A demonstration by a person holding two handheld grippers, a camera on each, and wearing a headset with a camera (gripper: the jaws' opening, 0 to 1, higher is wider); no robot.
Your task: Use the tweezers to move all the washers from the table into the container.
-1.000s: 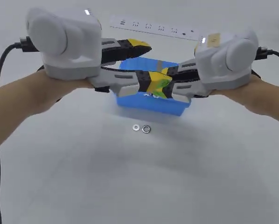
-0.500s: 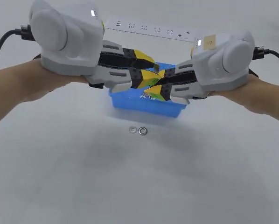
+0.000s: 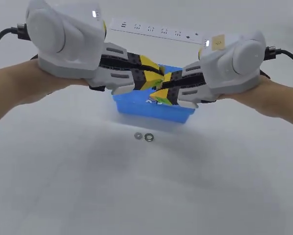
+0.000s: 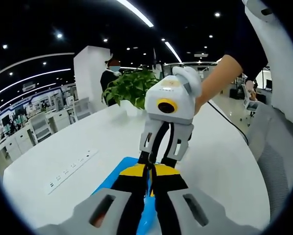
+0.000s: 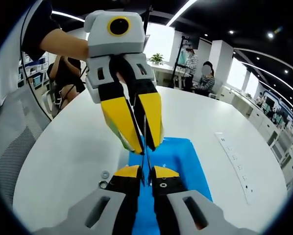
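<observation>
Over the blue container (image 3: pixel 151 110), my left gripper (image 3: pixel 159 78) and right gripper (image 3: pixel 156 93) meet tip to tip. In the right gripper view a thin metal pair of tweezers (image 5: pixel 146 161) runs from my right gripper (image 5: pixel 146 174) up into the yellow jaws of the left gripper (image 5: pixel 143 146). Both pairs of jaws are shut on it. The left gripper (image 4: pixel 150 171) has its tips pressed together above the container (image 4: pixel 114 176). Two small steel washers (image 3: pixel 138 135) (image 3: pixel 149 137) lie side by side on the white table in front of the container, and they appear as washers (image 5: pixel 105 175) left of my right jaws.
A white power strip (image 3: pixel 151 30) lies on the table behind the container. A black cable (image 3: pixel 4 36) trails from the left gripper and another cable (image 3: pixel 288 55) from the right one. People and desks stand in the room beyond.
The left gripper's jaws, spread apart a second ago, have come together at the right gripper's tips. Both grippers sit slightly higher over the container.
</observation>
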